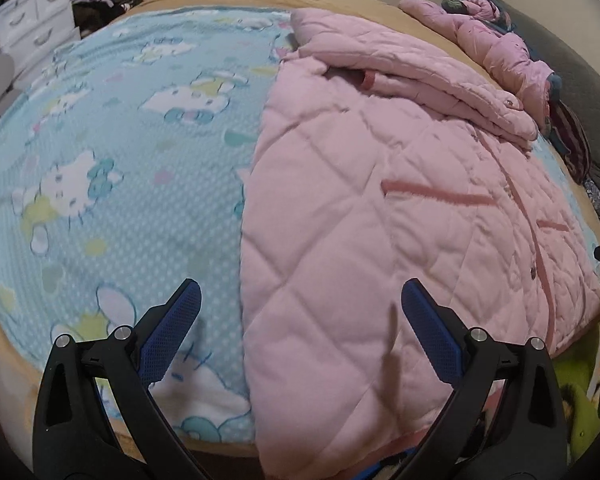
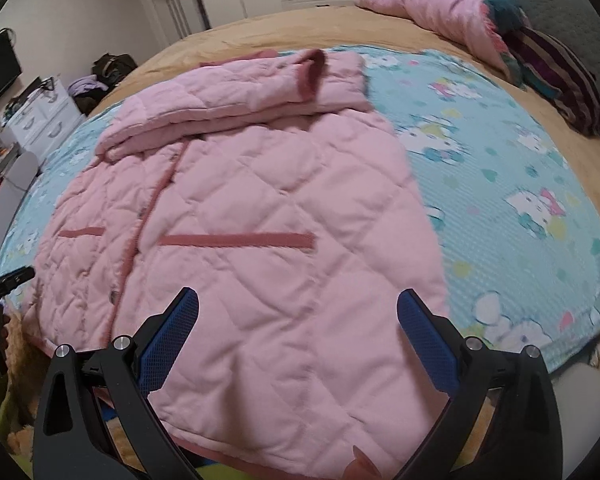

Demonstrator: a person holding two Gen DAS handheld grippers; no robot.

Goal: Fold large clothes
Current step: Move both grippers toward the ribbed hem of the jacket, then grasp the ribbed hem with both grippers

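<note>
A large pink quilted coat (image 1: pixel 380 208) lies flat on the blue cartoon-print blanket (image 1: pixel 120 160), front up, with darker pink pocket trims and its sleeves folded across the chest. In the right wrist view the coat (image 2: pixel 240 216) fills the middle, hem nearest me. My left gripper (image 1: pixel 300 304) hovers open over the coat's left side edge near the hem. My right gripper (image 2: pixel 298 308) hangs open above the hem on the coat's right half. Neither holds anything. The tip of the other gripper (image 2: pixel 8 280) peeks in at the left edge.
A heap of other clothes, including a pink puffer jacket (image 2: pixel 440 4) and a striped dark garment (image 2: pixel 552 76), lies at the bed's head. White drawers (image 2: pixel 40 120) and bags stand beside the bed. Bare blanket (image 2: pixel 520 200) spreads right of the coat.
</note>
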